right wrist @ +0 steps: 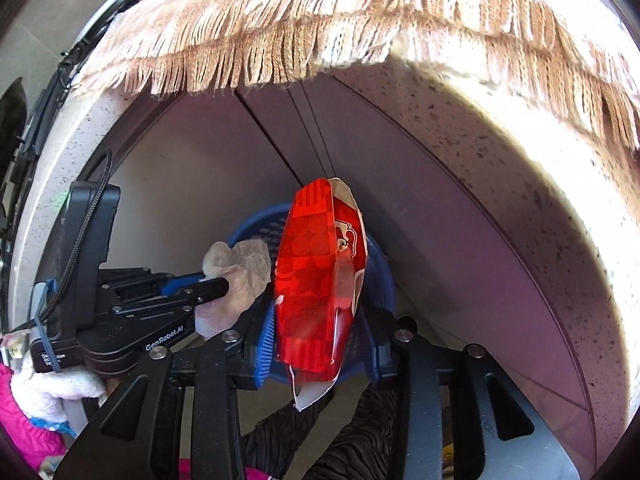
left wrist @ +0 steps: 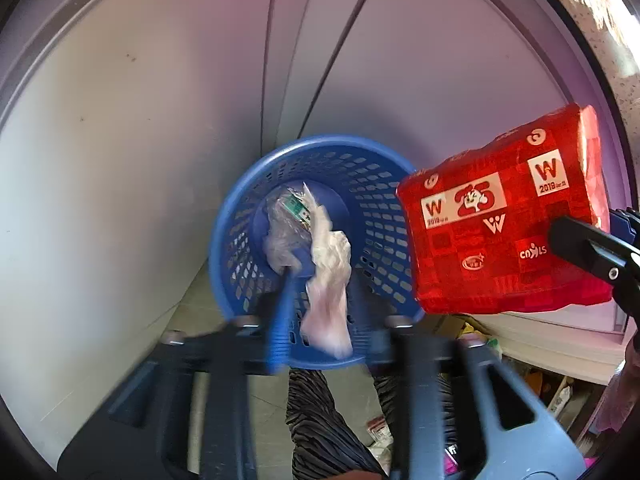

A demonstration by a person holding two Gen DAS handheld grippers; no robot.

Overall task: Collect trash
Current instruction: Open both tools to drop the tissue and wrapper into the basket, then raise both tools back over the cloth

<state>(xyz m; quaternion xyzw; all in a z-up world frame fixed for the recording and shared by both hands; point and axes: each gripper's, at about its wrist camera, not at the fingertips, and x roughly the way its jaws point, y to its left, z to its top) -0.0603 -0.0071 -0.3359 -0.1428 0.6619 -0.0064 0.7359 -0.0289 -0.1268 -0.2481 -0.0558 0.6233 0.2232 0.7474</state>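
In the left wrist view, the left tool (left wrist: pixel 328 284) was pointed steeply down over a blue perforated basket (left wrist: pixel 376 184) that stood on the floor (left wrist: pixel 256 400) against pale cabinet doors (left wrist: pixel 120 140). Its blurred fingers were seen apart, and a crumpled white tissue (left wrist: pixel 328 256) lay between them over the basket's mouth, narrower than the gap. A clear plastic wrapper (left wrist: pixel 284 220) was seen at the bottom of the basket. A red packet (left wrist: pixel 500 216) with white logos was carried at the right, above the basket's rim, with the right tool (left wrist: pixel 588 236) at its far edge. A dark striped trouser leg (left wrist: pixel 316 420) was visible below.

In the right wrist view, the red packet (right wrist: pixel 312 272) was seen edge-on between the fingers of the right tool (right wrist: pixel 320 320), nearly filling the gap; whether the pads pressed on it could not be told. The basket (right wrist: pixel 260 224) was partly hidden behind it. The left tool (right wrist: pixel 216 280) was seen from the side at the left, with the tissue (right wrist: pixel 240 264) at its fingertips, and was held by a white-gloved hand (right wrist: pixel 52 392). A fringed cloth (right wrist: pixel 320 32) was draped over the speckled tabletop (right wrist: pixel 540 184) edge above.
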